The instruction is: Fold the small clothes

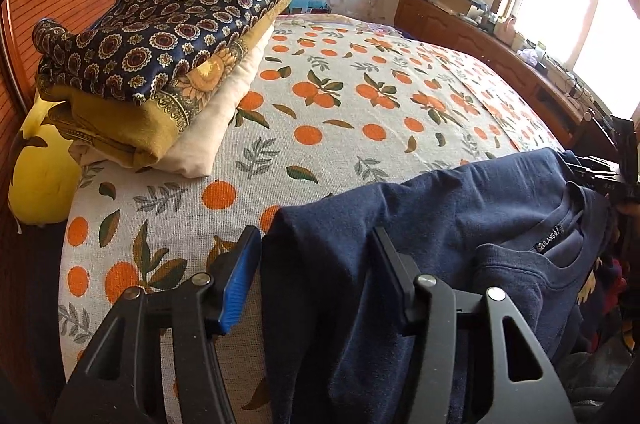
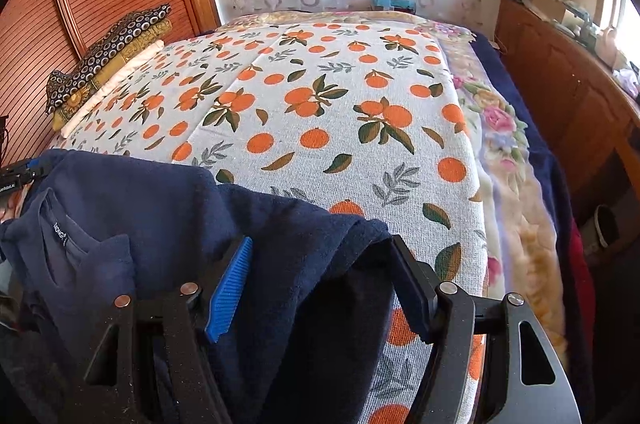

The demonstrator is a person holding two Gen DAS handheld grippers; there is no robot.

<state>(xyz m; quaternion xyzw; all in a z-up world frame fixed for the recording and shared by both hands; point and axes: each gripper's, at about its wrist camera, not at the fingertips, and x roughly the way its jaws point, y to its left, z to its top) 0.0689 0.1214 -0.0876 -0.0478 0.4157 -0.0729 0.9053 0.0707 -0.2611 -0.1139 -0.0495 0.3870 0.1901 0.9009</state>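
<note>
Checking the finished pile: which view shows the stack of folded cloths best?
The left wrist view: the stack of folded cloths is near and large, its layers distinct. The right wrist view shows it small, at the left edge.

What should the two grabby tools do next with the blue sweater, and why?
Probably close both tools on it. The navy sweater drapes between the fingers of the left tool and the right tool, one at each shoulder, but the fingers look only partly closed. A firm pinch would come before spreading it on the bedspread.
</note>
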